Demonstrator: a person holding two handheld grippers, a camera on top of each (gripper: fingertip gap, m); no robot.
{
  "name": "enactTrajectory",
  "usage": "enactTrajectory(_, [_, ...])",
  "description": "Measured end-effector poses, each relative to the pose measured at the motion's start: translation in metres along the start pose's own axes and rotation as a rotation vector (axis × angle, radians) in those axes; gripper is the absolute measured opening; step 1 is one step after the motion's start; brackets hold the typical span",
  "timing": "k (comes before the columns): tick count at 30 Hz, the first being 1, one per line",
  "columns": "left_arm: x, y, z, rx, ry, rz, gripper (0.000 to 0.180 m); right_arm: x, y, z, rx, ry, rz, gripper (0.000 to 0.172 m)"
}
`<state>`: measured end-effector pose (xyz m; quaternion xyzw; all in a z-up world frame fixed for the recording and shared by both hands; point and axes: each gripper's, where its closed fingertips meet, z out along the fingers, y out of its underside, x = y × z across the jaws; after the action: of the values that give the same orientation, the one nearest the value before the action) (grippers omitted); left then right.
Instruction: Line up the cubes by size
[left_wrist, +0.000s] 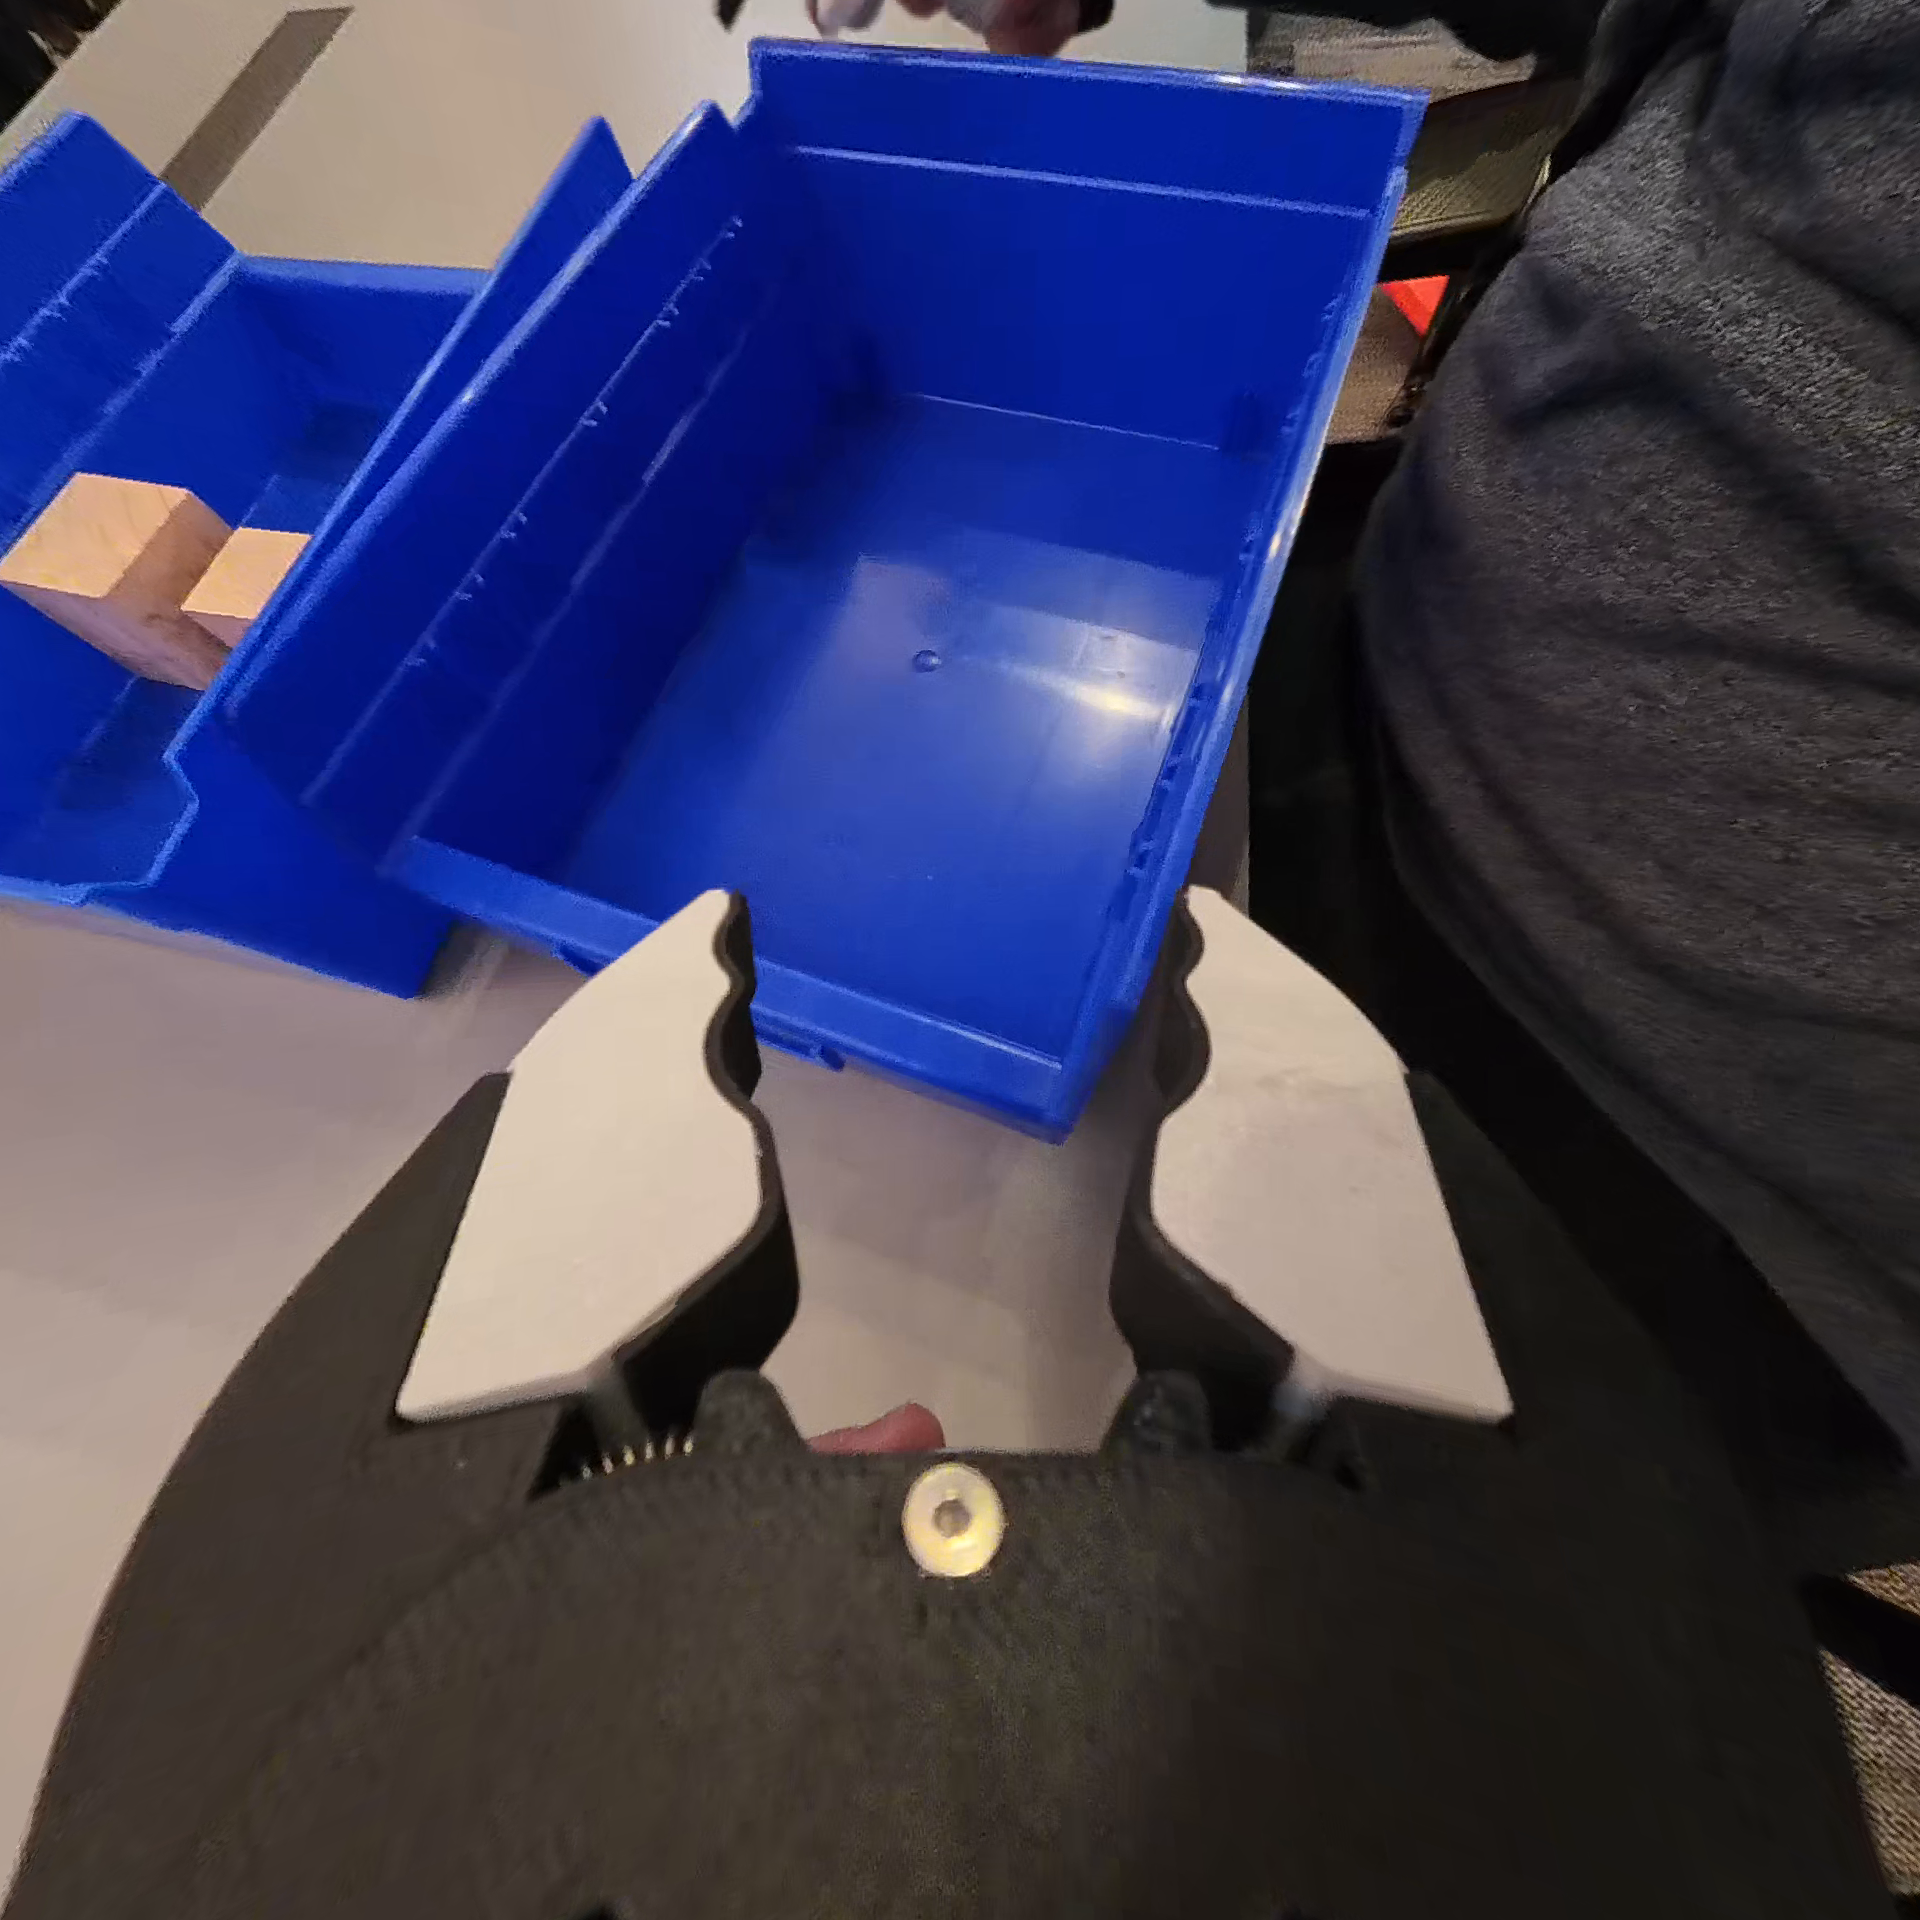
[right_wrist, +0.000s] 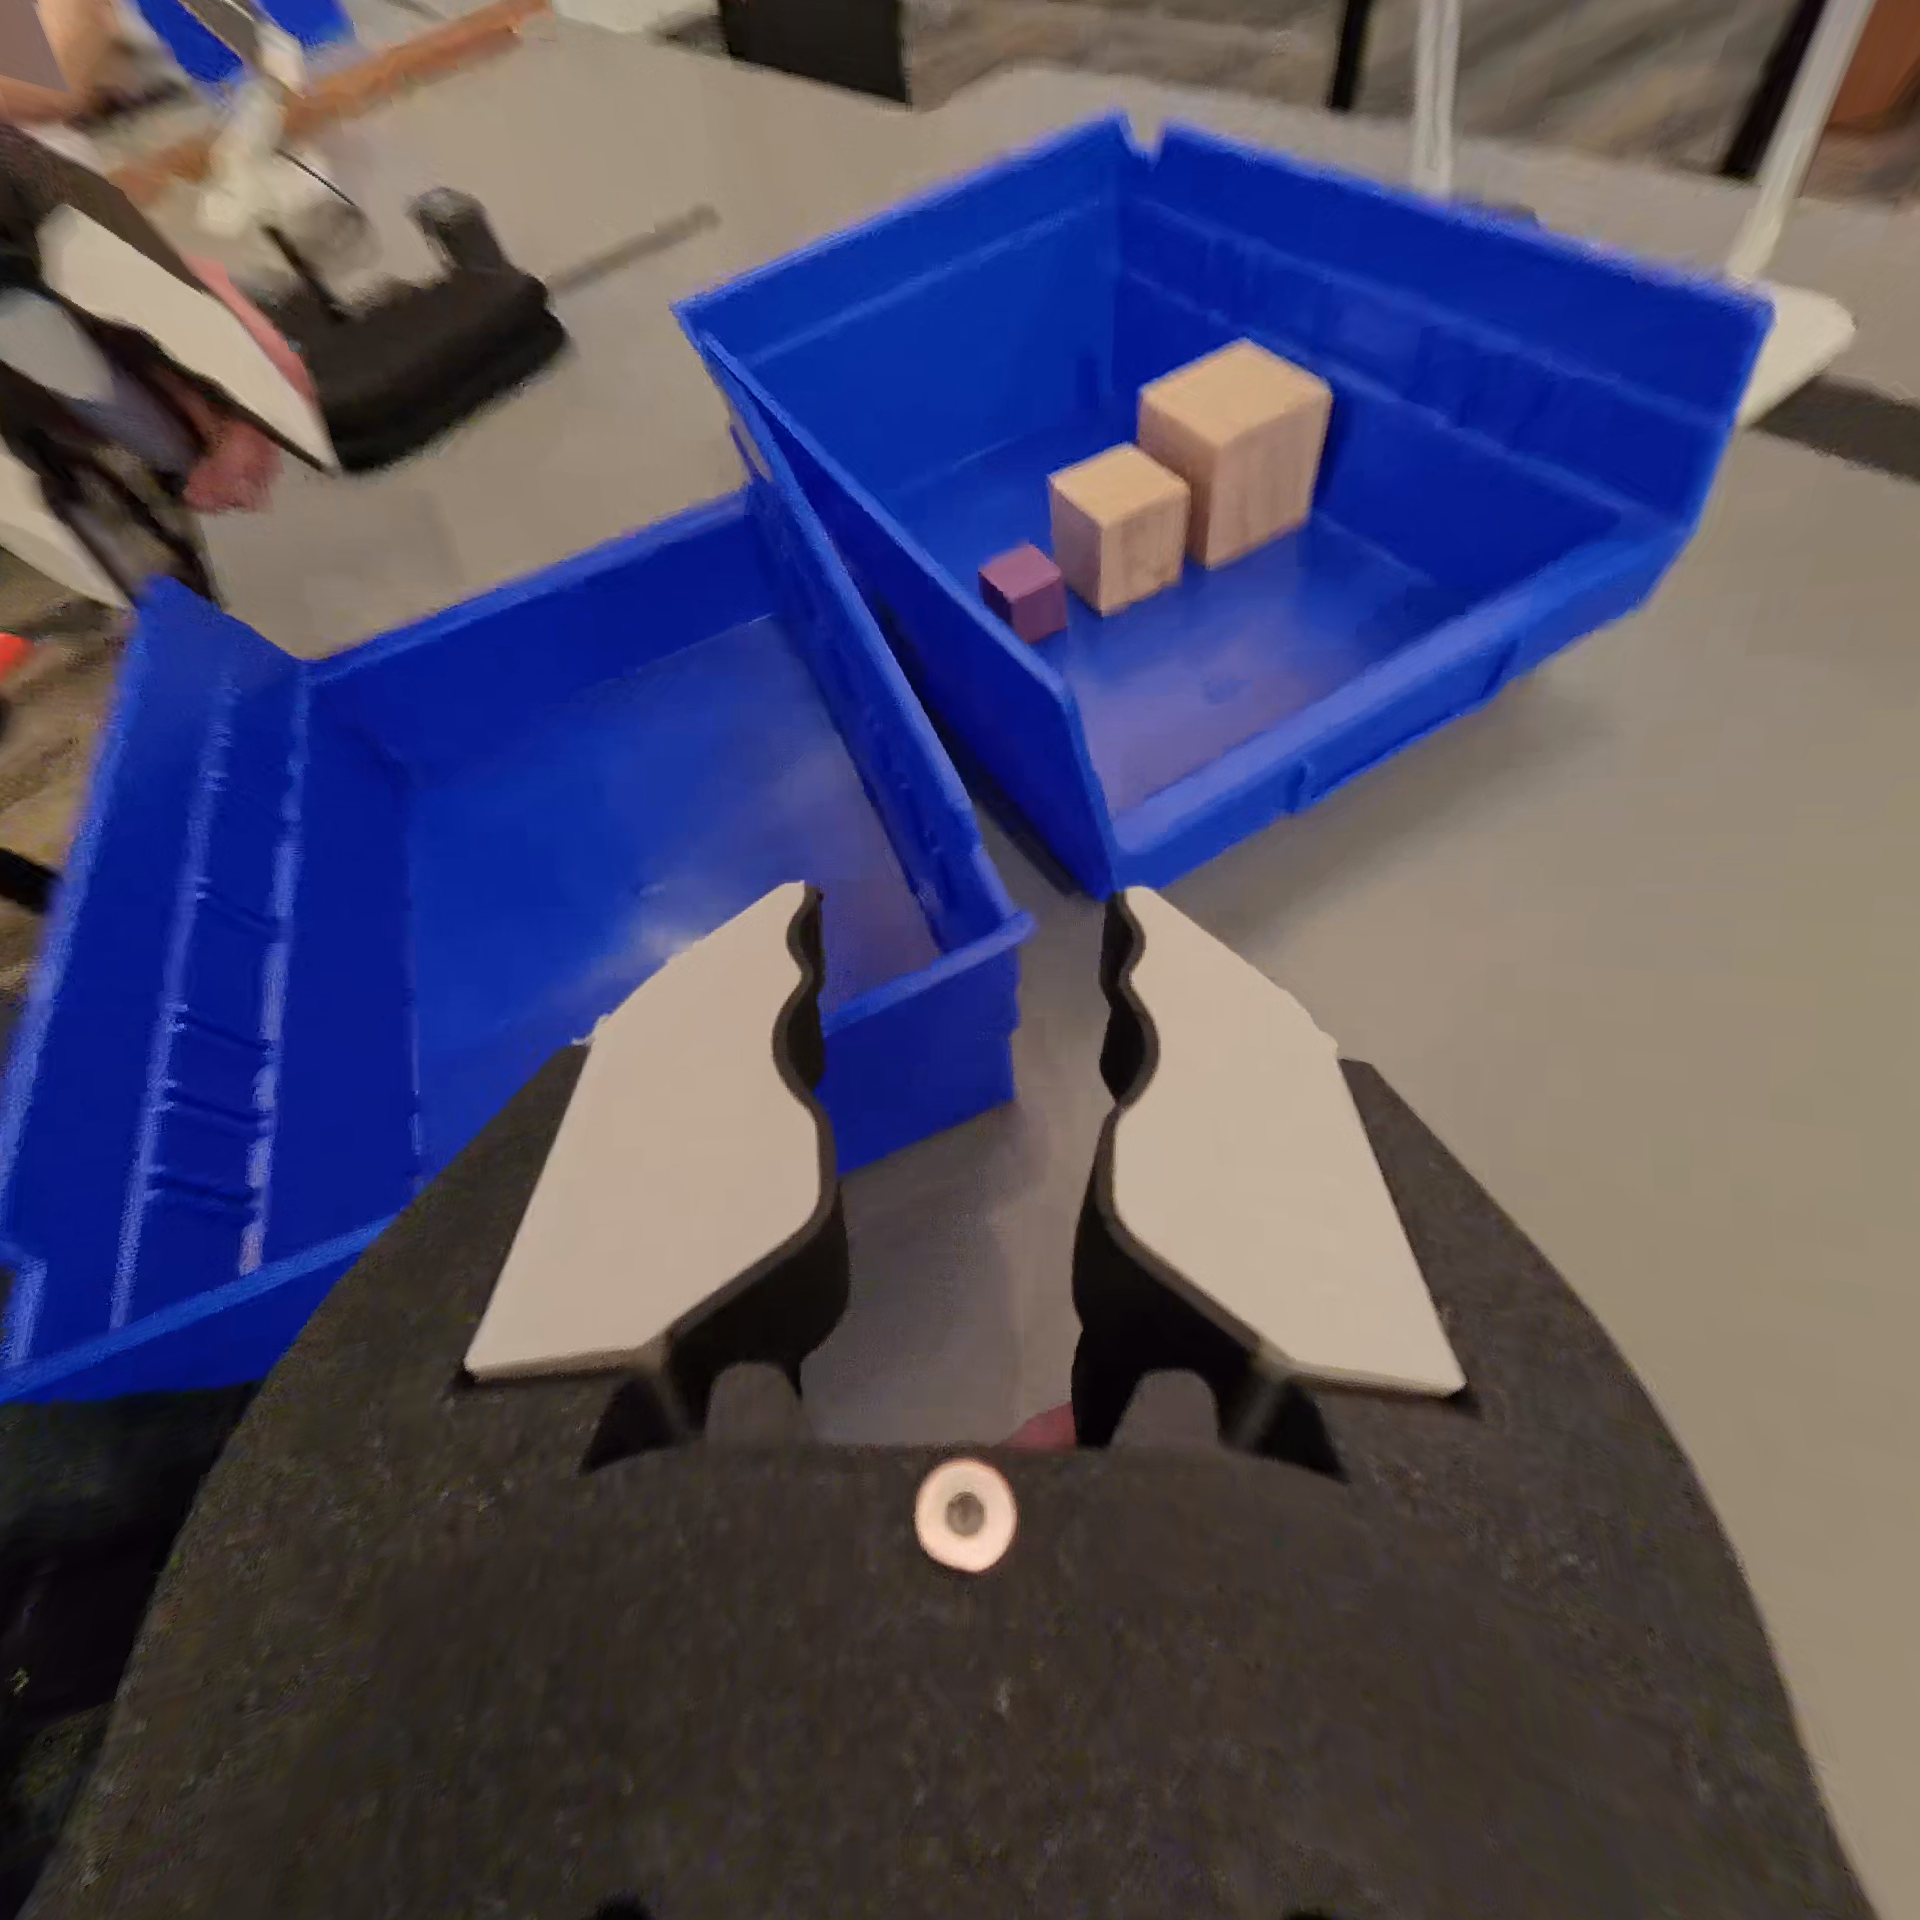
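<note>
Both our tongs are spread apart with nothing between the pads: our left gripper (left_wrist: 961, 914) hangs over the near edge of the empty blue bin (left_wrist: 1039, 208), its fingers well parted, and our right gripper (right_wrist: 961, 904) hovers above the near corner of that same bin (right_wrist: 208, 831), the gap between its fingers narrower but plainly bare. From the right wrist view we see the second blue bin (right_wrist: 1455, 249) standing just beside the first on the grey table (right_wrist: 1558, 1039), and inside it the cubes sit in a row: the large wooden cube (right_wrist: 1236, 447) farthest back, the medium wooden cube (right_wrist: 1120, 525) just in front of it, and the small purple cube (right_wrist: 1023, 603) close beside the medium one. From the left wrist view we catch only the two wooden cubes, the large one (left_wrist: 104, 551) and the medium one (left_wrist: 244, 582), the bin wall cutting off what lies nearer. We also see a person in a dark grey top (left_wrist: 1662, 623) right beside the empty bin.
</note>
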<state>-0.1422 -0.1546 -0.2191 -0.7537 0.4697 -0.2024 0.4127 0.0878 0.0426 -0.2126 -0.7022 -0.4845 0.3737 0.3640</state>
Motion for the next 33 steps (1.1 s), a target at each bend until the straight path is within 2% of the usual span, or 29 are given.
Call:
enactTrajectory(4, [0.002,-0.001,0.004,-0.001,0.040,-0.006,0.073,0.003,0.017,0.001,-0.072,0.125,0.007,0.059])
enactTrajectory(11, [0.012,0.008,0.022,-0.066,0.089,0.017,0.071,-0.008,0.021,0.010,-0.154,0.081,0.028,0.038])
enactTrajectory(21, [-0.017,-0.018,-0.005,-0.011,0.057,0.064,0.066,0.008,0.020,0.006,-0.263,0.133,-0.051,0.025])
enactTrajectory(26, [-0.071,-0.038,0.012,-0.006,-0.113,0.110,0.063,0.027,0.021,-0.005,-0.289,0.134,-0.055,0.019])
enactTrajectory(31, [-0.144,-0.034,0.042,-0.134,-0.379,0.190,0.061,0.047,0.025,-0.020,-0.325,0.134,-0.086,0.018])
enactTrajectory(33, [-0.158,-0.033,0.055,-0.175,-0.399,0.225,0.060,0.056,0.027,-0.027,-0.341,0.139,-0.092,0.018])
